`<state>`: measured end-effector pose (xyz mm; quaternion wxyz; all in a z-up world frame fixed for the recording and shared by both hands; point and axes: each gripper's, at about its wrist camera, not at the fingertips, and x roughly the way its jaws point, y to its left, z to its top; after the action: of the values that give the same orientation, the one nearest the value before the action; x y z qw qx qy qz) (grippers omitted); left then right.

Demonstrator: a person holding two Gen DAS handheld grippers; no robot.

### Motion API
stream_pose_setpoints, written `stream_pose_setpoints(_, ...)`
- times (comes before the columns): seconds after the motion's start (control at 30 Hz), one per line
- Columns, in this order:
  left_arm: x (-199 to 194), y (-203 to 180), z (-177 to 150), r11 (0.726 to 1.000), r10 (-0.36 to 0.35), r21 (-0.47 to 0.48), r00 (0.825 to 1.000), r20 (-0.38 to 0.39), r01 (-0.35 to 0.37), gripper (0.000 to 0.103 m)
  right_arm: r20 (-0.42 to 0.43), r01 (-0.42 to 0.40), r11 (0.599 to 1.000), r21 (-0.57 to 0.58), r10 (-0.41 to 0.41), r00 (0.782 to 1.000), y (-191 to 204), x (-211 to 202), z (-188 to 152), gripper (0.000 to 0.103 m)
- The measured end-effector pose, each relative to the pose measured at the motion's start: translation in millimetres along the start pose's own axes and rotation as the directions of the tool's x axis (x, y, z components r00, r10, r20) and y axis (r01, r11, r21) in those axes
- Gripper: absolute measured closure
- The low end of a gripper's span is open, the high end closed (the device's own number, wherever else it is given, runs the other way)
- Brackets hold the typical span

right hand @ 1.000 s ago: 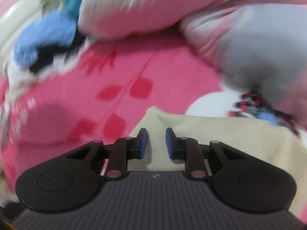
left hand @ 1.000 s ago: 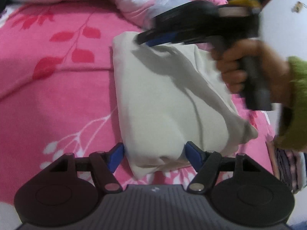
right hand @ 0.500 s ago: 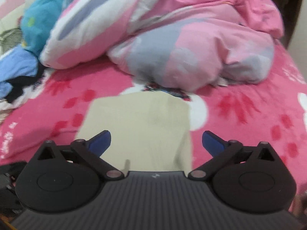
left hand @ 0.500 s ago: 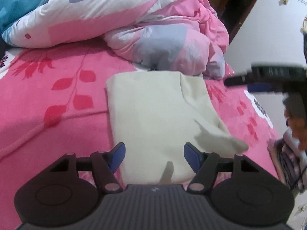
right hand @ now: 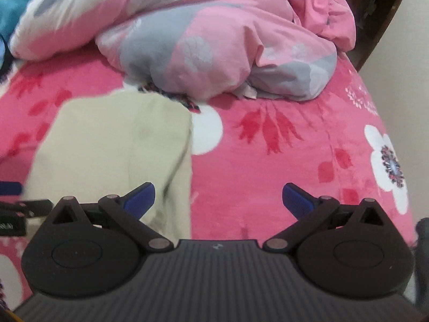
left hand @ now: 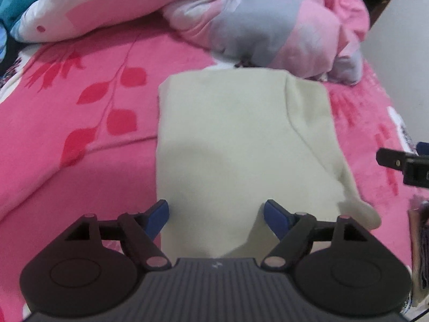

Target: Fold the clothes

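Note:
A cream garment [left hand: 241, 147] lies folded into a long rectangle on the pink flowered blanket [left hand: 80, 134], with a loose flap at its near right corner. My left gripper [left hand: 217, 216] hovers over the garment's near end. Its jaws are opening, and the cloth lies below them with neither blue pad pressing on it. My right gripper [right hand: 218, 200] stands wide open over bare blanket, just right of the garment [right hand: 112, 147], with nothing between its fingers. The right gripper [left hand: 402, 161] also shows at the right edge of the left wrist view.
A bunched pink and grey duvet [right hand: 214, 53] lies right behind the garment's far end. The bed's right side drops off by a white wall [right hand: 402, 53]. A blue cloth [left hand: 16, 0] lies at the far left, and striped fabric [left hand: 421, 241] sits at the near right.
My right gripper let go of the garment's far corner, opened wide and drew back to the right. My left gripper lifted and drew back, and its jaws widened.

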<state>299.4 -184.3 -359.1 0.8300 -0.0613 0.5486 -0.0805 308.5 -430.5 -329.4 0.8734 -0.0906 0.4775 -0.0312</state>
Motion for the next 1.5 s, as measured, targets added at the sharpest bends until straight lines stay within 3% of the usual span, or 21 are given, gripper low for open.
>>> stream_pose_setpoints(0.2, 3, -2, -3, 0.998, 0.047, -0.033, 0.997, -0.055, -0.049, 0.019, -0.051, 0.048, 0.993, -0.107, -0.053, 0.997, 15, 13, -3, 0.001)
stream_pose_setpoints(0.4, 0, -1, -1, 0.995, 0.076, -0.051, 0.993, -0.090, -0.081, 0.018, -0.133, -0.063, 0.998, -0.033, 0.058, 0.989, 13, 24, 4, 0.001)
stream_pose_setpoints(0.7, -2, 2, -3, 0.989, 0.122, -0.064, 0.981, -0.150, -0.133, 0.018, -0.069, -0.057, 0.989, -0.136, 0.048, 0.997, 31, 17, 5, 0.001)
stream_pose_setpoints(1.3, -1, -4, -4, 0.980, 0.193, -0.018, 0.966, -0.173, -0.200, 0.017, 0.012, -0.104, 0.984, -0.144, 0.107, 0.994, 41, 8, 4, 0.005)
stream_pose_setpoints(1.37, -2, -5, -4, 0.978, 0.201, -0.013, 0.964, -0.173, -0.206, 0.017, 0.028, -0.105, 0.981, -0.163, 0.111, 0.993, 43, 6, 3, 0.012)
stream_pose_setpoints(1.43, -2, -5, -5, 0.978, 0.206, -0.006, 0.963, -0.172, -0.210, 0.017, 0.045, -0.103, 0.977, -0.188, 0.113, 0.993, 46, 3, 3, 0.034)
stream_pose_setpoints(1.5, -2, -6, -5, 0.977, 0.210, 0.001, 0.963, -0.171, -0.213, 0.017, 0.066, -0.114, 0.971, -0.208, 0.130, 0.989, 48, 3, 7, 0.050)
